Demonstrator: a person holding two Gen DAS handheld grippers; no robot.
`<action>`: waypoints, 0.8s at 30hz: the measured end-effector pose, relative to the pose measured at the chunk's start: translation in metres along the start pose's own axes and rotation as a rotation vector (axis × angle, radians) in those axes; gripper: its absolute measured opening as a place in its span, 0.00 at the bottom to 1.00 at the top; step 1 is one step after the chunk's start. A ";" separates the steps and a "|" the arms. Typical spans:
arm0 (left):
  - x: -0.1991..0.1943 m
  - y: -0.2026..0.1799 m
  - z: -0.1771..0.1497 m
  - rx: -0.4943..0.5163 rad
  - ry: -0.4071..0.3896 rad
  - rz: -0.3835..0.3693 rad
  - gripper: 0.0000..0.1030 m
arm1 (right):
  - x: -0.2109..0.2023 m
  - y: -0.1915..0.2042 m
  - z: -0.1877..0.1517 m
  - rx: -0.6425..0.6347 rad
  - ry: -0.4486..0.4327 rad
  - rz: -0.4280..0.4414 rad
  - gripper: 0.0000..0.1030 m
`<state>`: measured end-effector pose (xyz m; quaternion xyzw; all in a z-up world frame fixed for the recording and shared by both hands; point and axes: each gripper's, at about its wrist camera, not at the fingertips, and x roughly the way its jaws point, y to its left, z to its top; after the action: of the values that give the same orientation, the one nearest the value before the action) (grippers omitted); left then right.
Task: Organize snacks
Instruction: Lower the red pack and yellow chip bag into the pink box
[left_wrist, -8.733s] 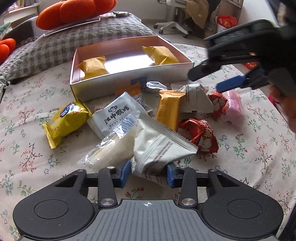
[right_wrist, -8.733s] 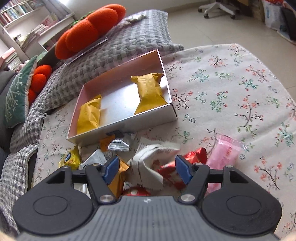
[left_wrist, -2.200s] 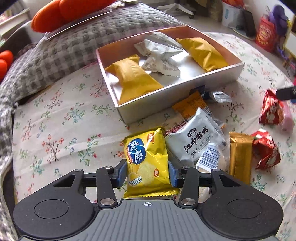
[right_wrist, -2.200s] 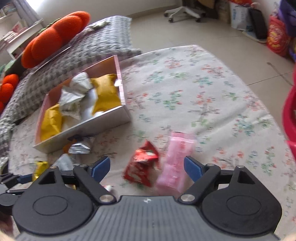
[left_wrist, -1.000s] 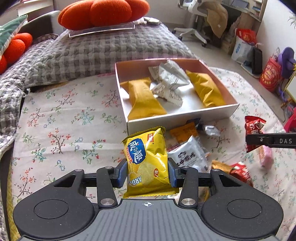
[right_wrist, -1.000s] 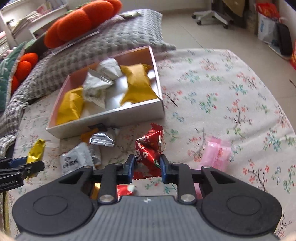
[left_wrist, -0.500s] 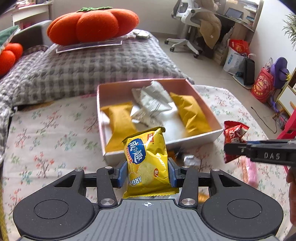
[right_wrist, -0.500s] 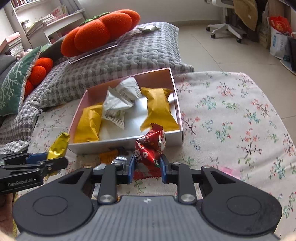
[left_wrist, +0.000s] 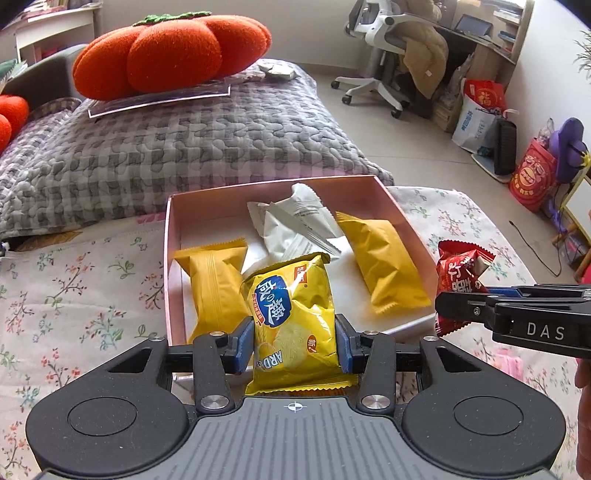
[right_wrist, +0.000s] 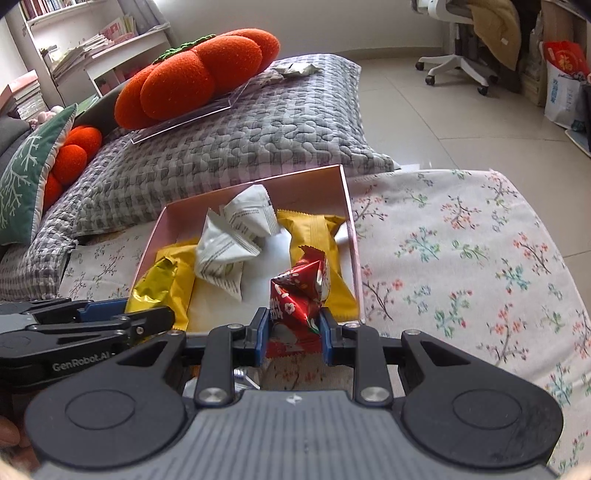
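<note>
Gripping yellow chip bag (left_wrist: 293, 317) left, red snack (right_wrist: 297, 295) right, above box (left_wrist: 168, 266)

Count, both wrist views.

Pink box (left_wrist: 168, 258): 1.

Plain yellow packets in the box: 2, one at the left (left_wrist: 216, 284), one at the right (left_wrist: 382, 264).

White printed packets in the box: 2, overlapping; the nearer (right_wrist: 221, 254), the farther (right_wrist: 251, 214).

Yellow chip bags (left_wrist: 291, 321): 1, held over the box.

Red wrapped snacks (right_wrist: 299, 295): 1, held at the box's near right.

Total snack packets counted: 6. Of these, 4 lie in the box and 2 are held.

Orange pumpkin cushions: 2; one large on the grey quilt (right_wrist: 199, 70), one smaller at the left (right_wrist: 72, 155).

Green leaf-print pillows (right_wrist: 26, 173): 1.

Office chairs (left_wrist: 384, 48): 1.
</note>
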<state>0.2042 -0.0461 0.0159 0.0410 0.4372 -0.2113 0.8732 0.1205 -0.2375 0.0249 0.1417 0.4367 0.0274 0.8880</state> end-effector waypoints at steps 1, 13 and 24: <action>0.003 0.000 0.001 -0.003 -0.001 0.001 0.40 | 0.002 0.001 0.002 -0.002 0.001 0.003 0.24; 0.037 0.008 0.005 -0.030 -0.009 -0.022 0.40 | 0.039 0.020 0.013 -0.064 0.036 0.042 0.24; 0.050 0.019 0.007 -0.050 -0.021 -0.062 0.42 | 0.055 0.016 0.017 -0.071 0.044 0.062 0.26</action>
<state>0.2435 -0.0467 -0.0209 0.0033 0.4343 -0.2275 0.8716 0.1691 -0.2164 -0.0033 0.1230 0.4502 0.0733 0.8814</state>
